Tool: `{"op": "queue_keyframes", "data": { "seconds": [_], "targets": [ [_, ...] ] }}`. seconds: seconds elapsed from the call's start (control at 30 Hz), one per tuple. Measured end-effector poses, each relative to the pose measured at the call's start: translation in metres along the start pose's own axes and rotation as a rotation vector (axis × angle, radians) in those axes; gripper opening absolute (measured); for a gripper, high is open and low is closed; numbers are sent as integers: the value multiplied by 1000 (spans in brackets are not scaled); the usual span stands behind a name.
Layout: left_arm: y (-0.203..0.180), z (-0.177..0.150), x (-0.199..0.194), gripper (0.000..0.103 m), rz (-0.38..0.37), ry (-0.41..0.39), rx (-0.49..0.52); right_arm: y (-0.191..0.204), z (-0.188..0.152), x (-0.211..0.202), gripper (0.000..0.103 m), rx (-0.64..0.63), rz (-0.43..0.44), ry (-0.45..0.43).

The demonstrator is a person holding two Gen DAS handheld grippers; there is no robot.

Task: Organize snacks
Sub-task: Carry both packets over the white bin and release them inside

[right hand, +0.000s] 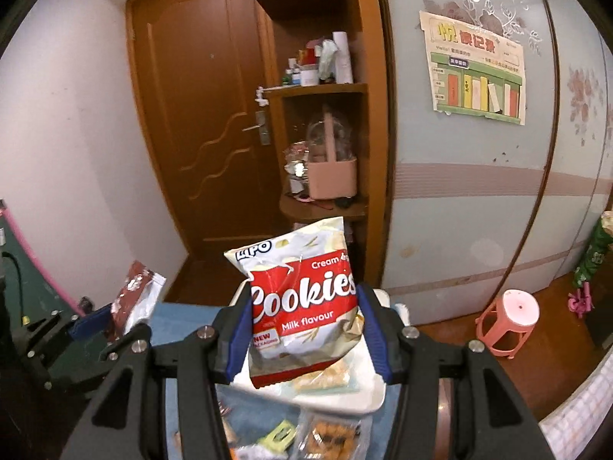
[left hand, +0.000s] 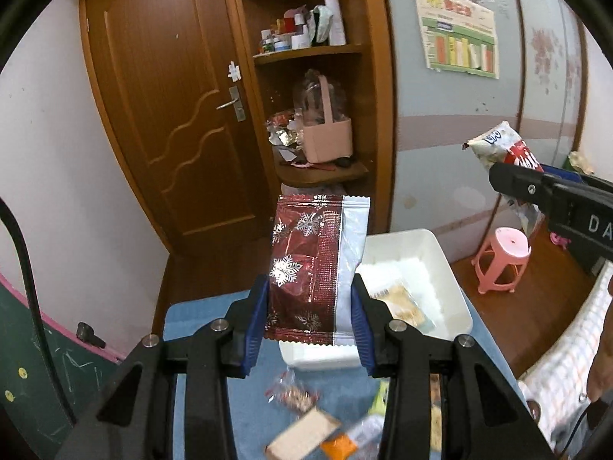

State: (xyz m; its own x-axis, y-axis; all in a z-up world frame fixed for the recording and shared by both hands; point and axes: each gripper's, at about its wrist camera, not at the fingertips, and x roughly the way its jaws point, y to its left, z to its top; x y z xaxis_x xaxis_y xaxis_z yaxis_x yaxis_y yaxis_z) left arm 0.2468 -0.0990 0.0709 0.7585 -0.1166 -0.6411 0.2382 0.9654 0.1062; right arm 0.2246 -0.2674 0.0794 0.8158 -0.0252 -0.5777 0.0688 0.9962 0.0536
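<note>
A dark red foil snack packet with silver snowflakes (left hand: 310,272) is clamped upright in the left tongs (left hand: 309,308). A white and red bag of milk cookies (right hand: 304,303) is gripped by the right tongs (right hand: 306,326). A white rectangular plastic bin (left hand: 448,268) is seen just beyond and below both tongs.

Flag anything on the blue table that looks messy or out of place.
Several snack packets lie scattered and skewed on the blue table, outside the white bin. Nothing looks spilled or torn.
</note>
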Motion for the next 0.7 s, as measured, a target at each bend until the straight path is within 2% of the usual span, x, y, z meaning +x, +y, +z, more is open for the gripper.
{"op": "queue_keyframes", "data": {
  "seconds": [0.2, 0.37, 0.43, 0.47, 0.5, 0.6, 0.7],
  "targets": [
    [-5, 4, 89, 39, -10, 116, -44, -4, -2, 59, 53, -1, -60, 66],
    [-18, -6, 139, 42, 14, 156, -27, -17, -16, 117, 58, 32, -73, 162],
    [-24, -9, 152, 69, 24, 169, -7, -21, -24, 134, 65, 45, -71, 197],
    [-27, -11, 157, 93, 27, 180, 1, -24, -29, 144, 66, 58, -73, 222],
    [-28, -13, 158, 98, 37, 173, 8, -26, -33, 150, 67, 74, -72, 241],
    [-35, -15, 159, 98, 44, 162, 41, -35, -44, 165, 68, 148, -30, 303],
    [-37, -17, 156, 98, 29, 165, 50, -37, -51, 169, 68, 170, -20, 349]
  ]
}}
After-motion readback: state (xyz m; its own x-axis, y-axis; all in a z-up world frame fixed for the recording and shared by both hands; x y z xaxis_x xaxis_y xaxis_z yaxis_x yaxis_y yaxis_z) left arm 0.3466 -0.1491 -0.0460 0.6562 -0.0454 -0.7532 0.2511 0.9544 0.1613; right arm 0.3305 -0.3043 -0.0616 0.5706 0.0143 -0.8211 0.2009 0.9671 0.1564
